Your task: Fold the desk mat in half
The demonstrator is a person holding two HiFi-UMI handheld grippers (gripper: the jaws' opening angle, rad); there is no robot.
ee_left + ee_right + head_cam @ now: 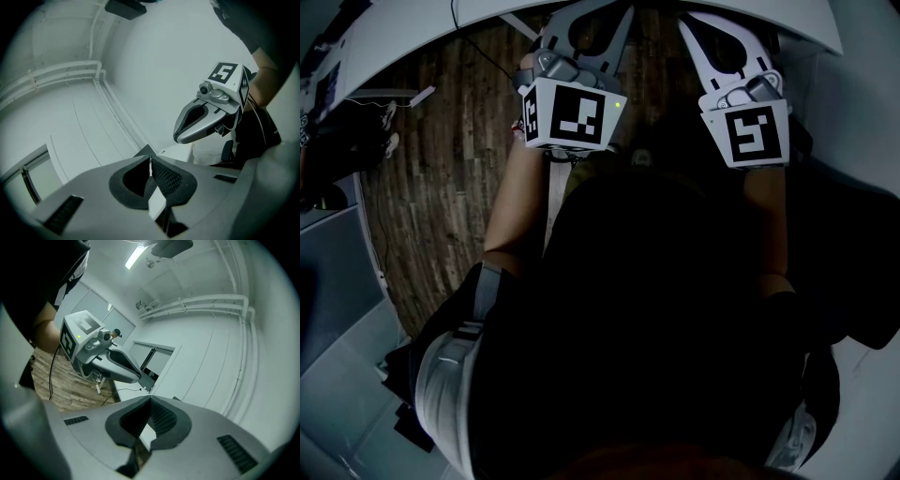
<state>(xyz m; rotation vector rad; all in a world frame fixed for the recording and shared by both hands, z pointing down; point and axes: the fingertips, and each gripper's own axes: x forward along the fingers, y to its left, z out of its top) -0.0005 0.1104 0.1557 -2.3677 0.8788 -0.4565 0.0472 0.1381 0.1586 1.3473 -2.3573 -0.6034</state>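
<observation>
Jaws of the left gripper (150, 161) are pressed together at the tips, with nothing between the ribbed pads. The right gripper (150, 401) is likewise shut tight and empty. We hold both about level, side by side, with their marker cubes (574, 114) toward us.

Just past the tips of each is the edge of a white table (125, 395), with a thin cable (129, 389) lying on it ahead of the right gripper. Below both grippers is wooden floor (441, 159). Beyond the table is a pale wall (201, 357) with pipes (211, 301).

Desk mat: we find it in no view. We cannot say whether it lies flat or doubled over. Closed, empty jaws would suit a mat waiting to be taken up as well as one folded and let go.

Risks, as we judge them:
- With the mat unseen, any reach goes in blind.
- Shut tips meeting a mat's edge would shove and rumple it rather than pinch it.
- The grippers ride close together, so an inward swing could knock one against the other.
- The cable ahead could snag a jaw and drag.
</observation>
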